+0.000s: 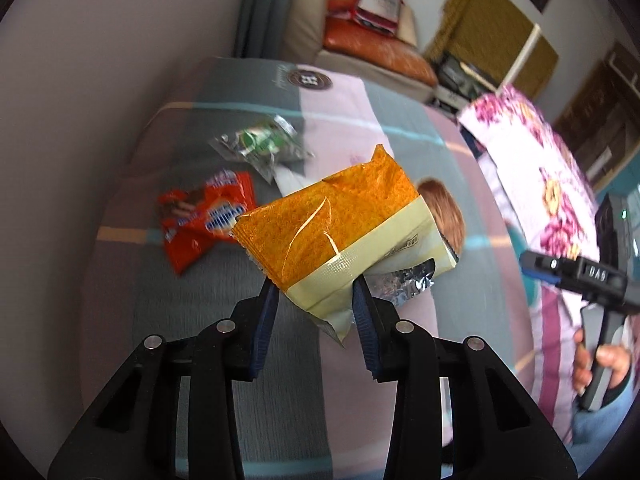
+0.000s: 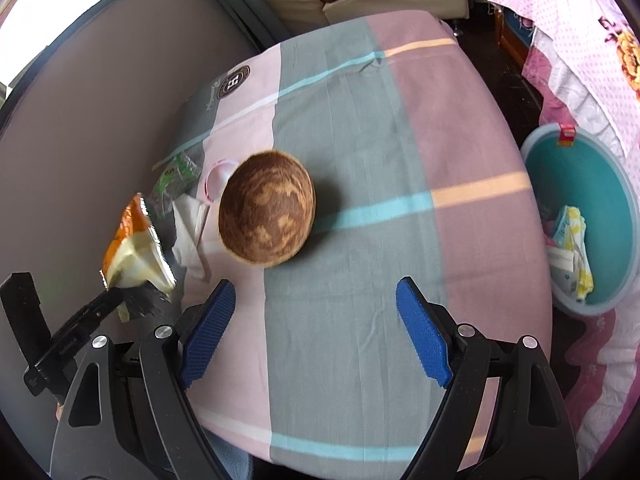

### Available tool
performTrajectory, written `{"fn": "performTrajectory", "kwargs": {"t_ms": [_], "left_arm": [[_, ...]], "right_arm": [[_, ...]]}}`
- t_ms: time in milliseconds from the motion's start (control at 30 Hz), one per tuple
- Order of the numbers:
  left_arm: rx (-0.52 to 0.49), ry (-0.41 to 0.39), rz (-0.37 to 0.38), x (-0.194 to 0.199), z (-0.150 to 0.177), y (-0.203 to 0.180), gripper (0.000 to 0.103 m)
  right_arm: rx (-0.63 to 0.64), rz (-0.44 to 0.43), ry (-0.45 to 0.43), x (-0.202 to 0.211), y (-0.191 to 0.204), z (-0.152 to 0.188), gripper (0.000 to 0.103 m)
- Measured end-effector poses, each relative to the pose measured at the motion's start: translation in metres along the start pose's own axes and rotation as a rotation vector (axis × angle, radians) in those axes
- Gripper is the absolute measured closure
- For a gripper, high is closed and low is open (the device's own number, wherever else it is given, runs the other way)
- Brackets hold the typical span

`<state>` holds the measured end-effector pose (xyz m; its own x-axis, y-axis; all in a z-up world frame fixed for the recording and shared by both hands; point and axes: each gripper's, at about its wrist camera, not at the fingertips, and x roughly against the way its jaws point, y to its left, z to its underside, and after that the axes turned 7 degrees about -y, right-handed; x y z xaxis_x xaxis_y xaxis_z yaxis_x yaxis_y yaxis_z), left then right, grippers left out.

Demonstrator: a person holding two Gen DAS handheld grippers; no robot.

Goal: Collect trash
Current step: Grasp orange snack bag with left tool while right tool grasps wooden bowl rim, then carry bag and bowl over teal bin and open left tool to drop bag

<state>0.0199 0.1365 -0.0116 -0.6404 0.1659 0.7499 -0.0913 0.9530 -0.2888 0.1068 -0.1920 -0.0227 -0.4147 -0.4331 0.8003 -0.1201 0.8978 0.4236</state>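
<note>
Left wrist: claw [image 1: 316, 300] pinches orange wrapper's [image 1: 332, 232] edge

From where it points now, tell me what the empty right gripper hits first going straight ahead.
Probably the striped pink-and-grey tablecloth, just short of the brown marbled bowl. The right gripper angles downward with open jaws; depth is uncertain, so it might clip the bowl's near rim.

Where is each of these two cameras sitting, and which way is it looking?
Left wrist view: rides the left tool, looking down its fingers at the orange wrapper it grips above the striped cloth; a hand holds the right tool.
Right wrist view: rides the open right tool, facing the brown bowl and teal bin.
Both show the wrapper, bowl and cloth.
</note>
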Motion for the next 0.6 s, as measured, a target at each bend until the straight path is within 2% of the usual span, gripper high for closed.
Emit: {"fn": "performTrajectory", "kwargs": {"t_ms": [200,267,333,500,600], "left_arm": [[0.037,-0.025,0.017,-0.018,-0.015,0.0,0.065],[0.034,-0.025,0.018,-0.021,-0.018,0.001,0.065],[0.032,-0.025,0.015,-0.024,-0.02,0.002,0.065],[0.049,-0.021,0.006,-0.028,-0.023,0.008,0.065],[0.059,-0.017,-0.003,-0.03,-0.026,0.011,0.065]], "right_arm": [[0.043,0.004,-0.019,-0.026,0.008,-0.022,0.025],[0.059,0.003,-0.019,-0.038,0.011,-0.029,0.036],[0.067,-0.005,-0.005,-0.052,0.013,-0.034,0.042],[0.092,-0.015,0.015,-0.077,0.018,-0.044,0.047],[0.097,-0.02,0.032,-0.093,0.019,-0.048,0.064]]}}
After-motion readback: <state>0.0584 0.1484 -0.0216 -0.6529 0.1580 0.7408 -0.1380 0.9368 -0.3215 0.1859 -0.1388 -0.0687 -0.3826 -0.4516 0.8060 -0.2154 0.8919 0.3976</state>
